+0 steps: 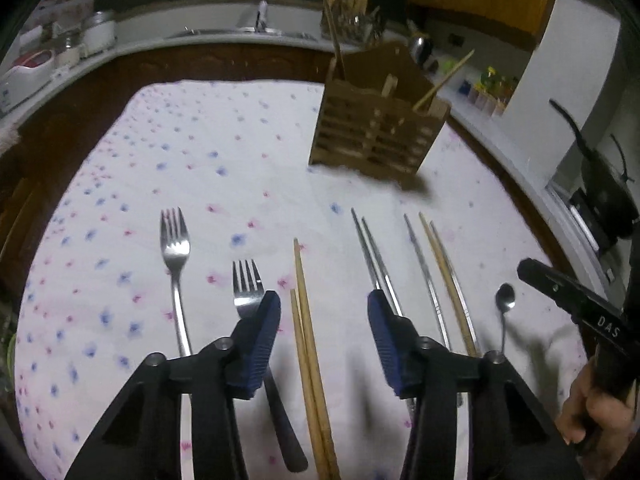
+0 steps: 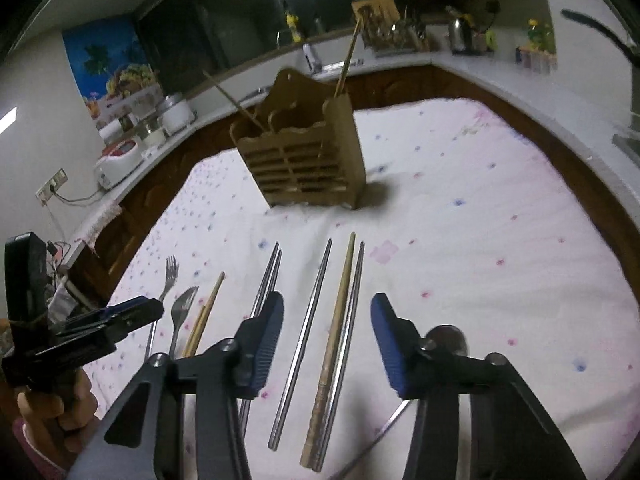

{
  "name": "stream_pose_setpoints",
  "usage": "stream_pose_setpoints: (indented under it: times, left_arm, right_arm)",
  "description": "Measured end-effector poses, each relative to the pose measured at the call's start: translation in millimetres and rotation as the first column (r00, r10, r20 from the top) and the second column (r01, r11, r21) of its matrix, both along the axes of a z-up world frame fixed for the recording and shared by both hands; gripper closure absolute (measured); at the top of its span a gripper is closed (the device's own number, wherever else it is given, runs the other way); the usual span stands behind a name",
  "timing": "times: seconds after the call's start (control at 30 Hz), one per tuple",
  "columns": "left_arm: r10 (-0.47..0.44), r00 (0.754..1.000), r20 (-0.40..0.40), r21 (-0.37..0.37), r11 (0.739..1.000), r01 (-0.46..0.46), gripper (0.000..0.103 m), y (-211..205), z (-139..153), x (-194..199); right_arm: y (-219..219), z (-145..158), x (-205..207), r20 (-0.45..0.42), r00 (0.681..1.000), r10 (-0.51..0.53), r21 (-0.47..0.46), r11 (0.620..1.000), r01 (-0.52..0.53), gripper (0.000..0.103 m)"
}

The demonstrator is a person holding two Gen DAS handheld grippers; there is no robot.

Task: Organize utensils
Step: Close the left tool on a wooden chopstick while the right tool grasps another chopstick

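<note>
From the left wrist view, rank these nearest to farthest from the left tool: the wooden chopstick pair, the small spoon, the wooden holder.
1. Wooden chopstick pair: on the cloth, running between the fingers of the open left tool.
2. Small spoon: off to the right, near the other tool.
3. Wooden holder: upright, far end of the cloth, right of centre.

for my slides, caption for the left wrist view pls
Open left gripper over wooden chopsticks, forks to the left, holder beyond.
</note>
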State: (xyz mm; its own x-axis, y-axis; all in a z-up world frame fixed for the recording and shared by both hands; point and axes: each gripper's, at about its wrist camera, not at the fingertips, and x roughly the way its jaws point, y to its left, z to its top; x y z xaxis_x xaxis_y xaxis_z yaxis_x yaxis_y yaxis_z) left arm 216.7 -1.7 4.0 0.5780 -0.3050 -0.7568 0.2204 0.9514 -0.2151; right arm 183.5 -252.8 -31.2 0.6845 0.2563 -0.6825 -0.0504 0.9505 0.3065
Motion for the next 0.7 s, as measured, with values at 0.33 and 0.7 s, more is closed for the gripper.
stream_pose_setpoints:
  times: [0.33,0.7]
  left_arm:
    - [-0.042,0.994,-0.097,0.039,0.998,0.046,0.071,-19.4,-27.2,51.2]
    - [-0.043,0.987,-0.152,0.040,0.998,0.050,0.075,-25.4,-46.2,80.6]
  right_arm:
    - [4.5,-32.1,48.3,-0.114,0.993,0.030,0.000,1.000,-0.031,0.073]
    - [14.8,-51.6,78.0,-0.183,0.981,0.069,-0.018,0.997,-0.073,0.081]
